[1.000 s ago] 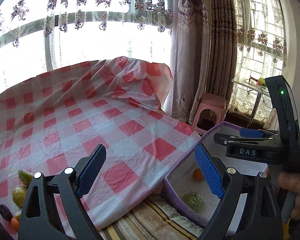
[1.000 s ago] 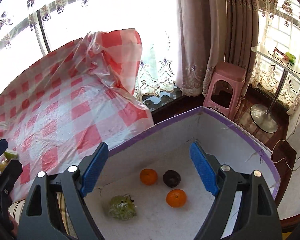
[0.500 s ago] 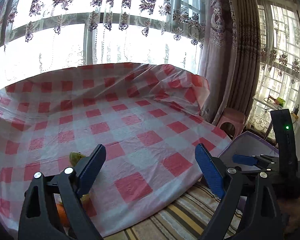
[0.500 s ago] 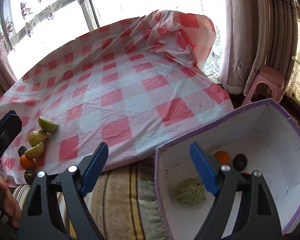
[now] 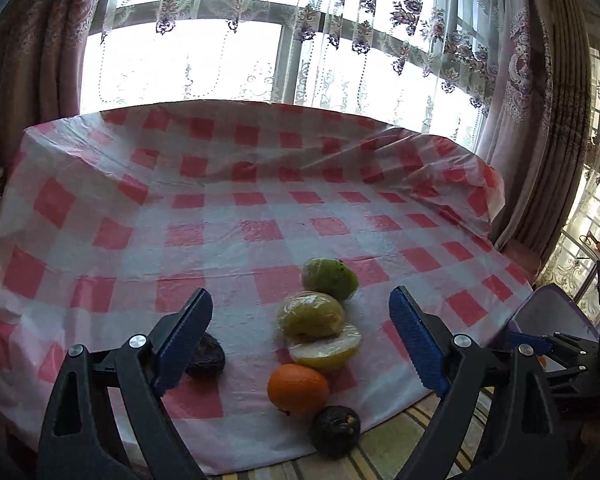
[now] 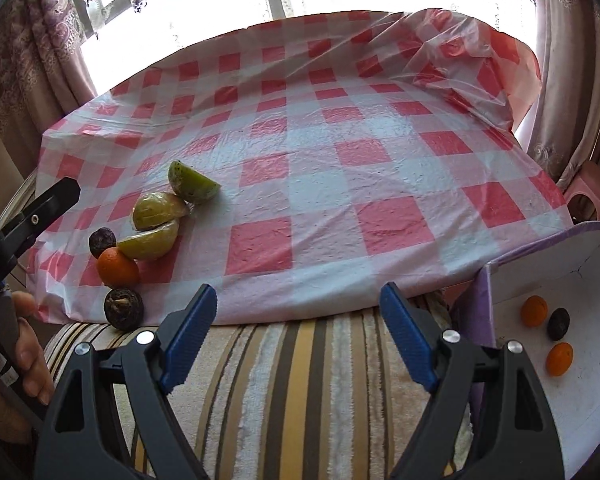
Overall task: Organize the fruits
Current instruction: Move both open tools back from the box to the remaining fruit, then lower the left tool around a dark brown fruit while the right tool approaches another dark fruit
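Both your grippers have swung away from the box to the left, so the fruits on the cloth are now in front of you, where a second ago the box filled the right view. The fruits lie in a short row near the front edge of the checked cloth point(image 5: 260, 216): a green piece point(image 5: 330, 279) farthest from you, then a wrapped yellow-green fruit point(image 5: 311, 314), a cut half point(image 5: 325, 348) touching it, an orange point(image 5: 298, 389), and a dark fruit point(image 5: 335, 430) at the very edge of the cloth. A second dark fruit point(image 5: 208, 358) sits apart to the left, partly hidden behind your left finger. Your left gripper point(image 5: 300, 344) has its fingers wide apart with nothing pressed between them. Your right gripper point(image 6: 298, 340) is also spread and empty, above the striped cover point(image 6: 300, 400). The box point(image 6: 560, 248) stands at the right, just beside the cloth, and it holds two oranges point(image 6: 534, 311) and one dark fruit point(image 6: 559, 323). Your left hand point(image 6: 16, 368) shows at the left edge of the right view.
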Demonstrator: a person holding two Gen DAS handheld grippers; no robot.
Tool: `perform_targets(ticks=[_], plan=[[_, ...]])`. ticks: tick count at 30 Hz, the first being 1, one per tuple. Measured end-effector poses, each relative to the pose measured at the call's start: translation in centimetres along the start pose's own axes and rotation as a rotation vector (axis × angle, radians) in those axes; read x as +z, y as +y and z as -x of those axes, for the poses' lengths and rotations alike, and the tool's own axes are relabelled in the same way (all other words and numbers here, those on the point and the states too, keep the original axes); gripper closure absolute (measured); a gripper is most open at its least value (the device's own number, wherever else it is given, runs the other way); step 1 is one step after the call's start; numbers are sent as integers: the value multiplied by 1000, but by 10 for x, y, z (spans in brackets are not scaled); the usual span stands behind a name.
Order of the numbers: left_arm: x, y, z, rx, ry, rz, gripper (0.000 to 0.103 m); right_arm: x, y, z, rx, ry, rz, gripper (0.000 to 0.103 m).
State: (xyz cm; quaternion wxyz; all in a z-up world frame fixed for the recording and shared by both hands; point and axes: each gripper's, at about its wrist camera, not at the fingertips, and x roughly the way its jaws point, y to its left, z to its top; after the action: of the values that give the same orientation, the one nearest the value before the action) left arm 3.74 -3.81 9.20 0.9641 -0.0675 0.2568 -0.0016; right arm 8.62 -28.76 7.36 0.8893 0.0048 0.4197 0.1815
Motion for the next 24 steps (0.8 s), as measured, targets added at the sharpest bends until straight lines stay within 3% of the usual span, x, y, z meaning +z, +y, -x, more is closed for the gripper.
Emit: perform_targets(ticks=[4, 12, 21, 24], plan=[[-2, 31, -1, 81, 9, 38, 19, 0, 25, -3, 35, 1, 60, 19], [-13, 61, -20, 166, 115, 91, 29, -3, 78, -16, 123, 31, 189, 19], [-24, 62, -38, 188, 196, 64, 34, -7, 123, -37, 165, 86, 300, 19], [-28, 61, -45, 187, 222, 54, 36, -7, 129, -44, 178, 111, 307, 25]])
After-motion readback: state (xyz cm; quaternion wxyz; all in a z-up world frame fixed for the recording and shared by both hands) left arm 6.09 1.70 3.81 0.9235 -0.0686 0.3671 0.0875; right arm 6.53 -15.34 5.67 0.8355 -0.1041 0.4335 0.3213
